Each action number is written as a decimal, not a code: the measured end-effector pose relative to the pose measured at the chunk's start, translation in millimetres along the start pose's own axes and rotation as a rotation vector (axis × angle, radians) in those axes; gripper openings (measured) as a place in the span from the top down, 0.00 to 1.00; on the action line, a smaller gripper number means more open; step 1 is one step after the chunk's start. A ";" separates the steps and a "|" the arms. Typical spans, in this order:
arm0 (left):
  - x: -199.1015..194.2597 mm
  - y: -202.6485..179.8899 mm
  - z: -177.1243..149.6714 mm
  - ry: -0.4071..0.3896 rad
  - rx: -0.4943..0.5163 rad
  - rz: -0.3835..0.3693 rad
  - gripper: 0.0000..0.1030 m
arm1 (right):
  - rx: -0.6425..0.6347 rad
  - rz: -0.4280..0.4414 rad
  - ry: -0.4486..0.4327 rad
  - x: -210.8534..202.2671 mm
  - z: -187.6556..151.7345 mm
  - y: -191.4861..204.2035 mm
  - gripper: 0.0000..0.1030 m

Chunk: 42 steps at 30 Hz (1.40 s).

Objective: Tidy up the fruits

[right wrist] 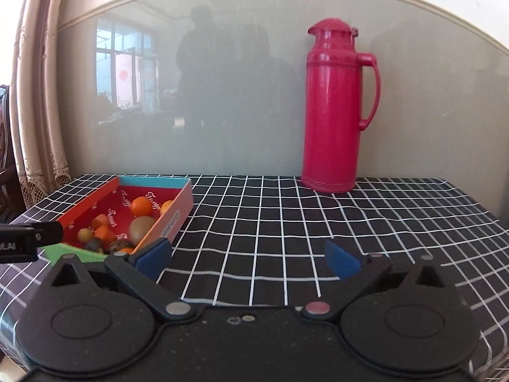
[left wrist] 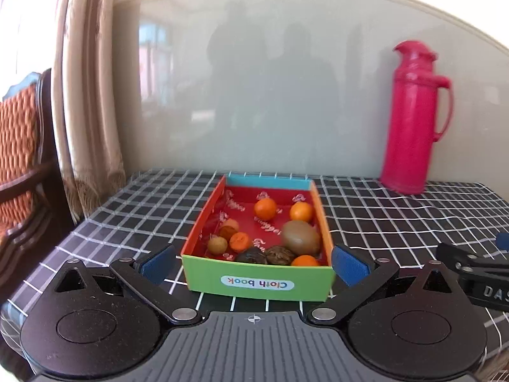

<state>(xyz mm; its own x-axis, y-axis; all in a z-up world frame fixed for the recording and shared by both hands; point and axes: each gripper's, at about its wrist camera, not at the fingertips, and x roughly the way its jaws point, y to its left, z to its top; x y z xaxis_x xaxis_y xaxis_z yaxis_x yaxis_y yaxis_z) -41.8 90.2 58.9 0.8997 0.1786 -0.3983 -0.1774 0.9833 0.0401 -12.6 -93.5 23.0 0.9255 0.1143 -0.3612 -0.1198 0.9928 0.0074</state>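
The box sits on the checked surface, its green end facing the left tongs. Those tongs are spread wide, one blue pad on each side of the box's near end, not touching it as far as I can see. All the fruit is inside the box: oranges toward the far end and near corner, a large kiwi against the right wall, a few small brown and yellowish fruits at the near left. The right tongs hang over bare cloth to the right of the box, also spread wide and gripping nothing. A red flask stands at the back against the wall, well apart from the box.
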 end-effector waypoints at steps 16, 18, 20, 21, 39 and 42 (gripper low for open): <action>-3.2 3.6 -32.7 -0.012 -0.009 -0.020 0.00 | -0.041 -0.091 -0.087 -15.8 -12.4 -6.7 0.00; -3.8 0.6 -33.4 -0.016 0.004 -0.021 0.00 | -0.024 -0.090 -0.066 -12.0 -12.5 -7.7 0.00; -4.7 -1.5 -33.7 -0.022 0.013 -0.021 0.00 | -0.035 -0.074 -0.062 -12.0 -14.6 -3.9 0.00; -5.7 -1.4 -33.6 -0.028 0.014 -0.021 0.00 | -0.059 -0.073 -0.062 -12.3 -15.6 0.7 0.00; -3.1 0.2 -33.0 -0.024 0.005 -0.024 0.00 | -0.115 -0.067 -0.065 -12.1 -17.5 11.0 0.00; -2.9 0.8 -32.9 -0.023 0.004 -0.024 0.00 | -0.112 -0.066 -0.063 -12.0 -17.5 10.6 0.00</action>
<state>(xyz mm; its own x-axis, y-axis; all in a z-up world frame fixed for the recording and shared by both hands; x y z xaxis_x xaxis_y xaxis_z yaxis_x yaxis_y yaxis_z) -57.6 89.4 29.9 0.9126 0.1551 -0.3783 -0.1536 0.9875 0.0345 -31.2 -85.1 11.1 0.9529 0.0542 -0.2984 -0.0939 0.9883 -0.1202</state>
